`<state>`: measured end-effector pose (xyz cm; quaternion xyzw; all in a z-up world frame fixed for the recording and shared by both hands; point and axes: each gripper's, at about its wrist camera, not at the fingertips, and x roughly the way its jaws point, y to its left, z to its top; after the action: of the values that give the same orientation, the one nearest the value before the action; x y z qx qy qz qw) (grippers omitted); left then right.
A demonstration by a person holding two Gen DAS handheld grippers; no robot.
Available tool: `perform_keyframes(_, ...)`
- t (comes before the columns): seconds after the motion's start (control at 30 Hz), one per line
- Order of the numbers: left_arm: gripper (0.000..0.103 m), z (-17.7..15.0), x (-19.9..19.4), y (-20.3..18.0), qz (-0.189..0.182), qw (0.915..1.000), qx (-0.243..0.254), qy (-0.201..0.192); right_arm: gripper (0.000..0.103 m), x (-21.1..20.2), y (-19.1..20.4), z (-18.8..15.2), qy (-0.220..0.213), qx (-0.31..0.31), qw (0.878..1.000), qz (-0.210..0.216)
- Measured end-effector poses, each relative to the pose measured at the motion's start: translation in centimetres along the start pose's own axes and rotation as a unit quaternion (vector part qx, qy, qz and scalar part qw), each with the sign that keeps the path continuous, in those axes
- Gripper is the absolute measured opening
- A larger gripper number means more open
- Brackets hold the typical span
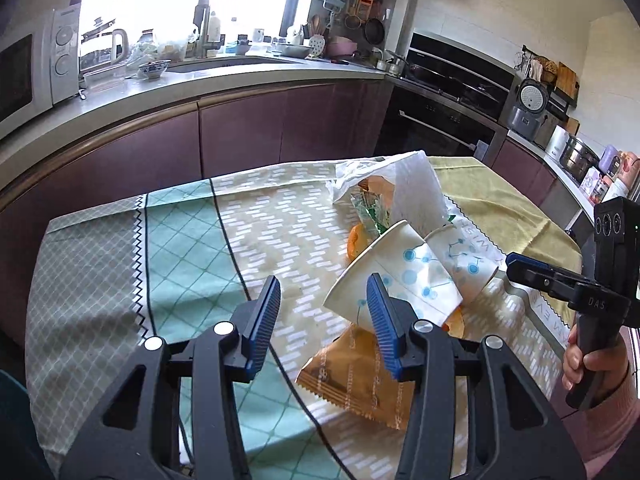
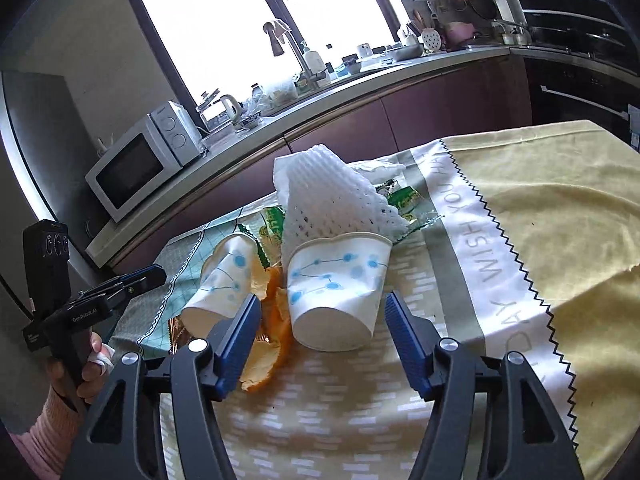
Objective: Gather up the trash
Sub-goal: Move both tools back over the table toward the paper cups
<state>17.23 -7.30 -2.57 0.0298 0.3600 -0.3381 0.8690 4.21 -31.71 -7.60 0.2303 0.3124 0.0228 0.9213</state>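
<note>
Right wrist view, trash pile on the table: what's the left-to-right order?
Left paper cup → orange peel → right paper cup → yellow cloth. Foam net and green wrappers overlap behind the cups, so they are left out.

- White paper cups [image 2: 336, 280] printed with blue dots and lines.
- Orange peel [image 2: 272, 332] beside the cups.
- White foam netting [image 2: 328, 204] behind the cups.
- Bench cloth [image 2: 540, 216] patterned yellow, green and beige.

Tipped paper cups [image 2: 336, 292] amid wrappers [image 1: 360, 384]
</note>
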Motion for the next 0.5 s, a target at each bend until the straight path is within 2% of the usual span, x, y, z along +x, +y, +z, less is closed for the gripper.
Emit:
perform_keyframes(0.3, 0.045, 1.3, 4.0, -0.4, -0.053, 0.9978, 0.005, 0.04, 0.078, 1.4, -1.1, -0.7, 0.009, 0.033, 0.999, 0.016)
perform_keyframes(0.5, 0.043, 0.6, 4.9, -1.8, -0.067, 0.9955, 0.038, 0.056, 0.078, 2.1, -0.9, -0.9, 0.015, 0.031, 0.999, 0.016)
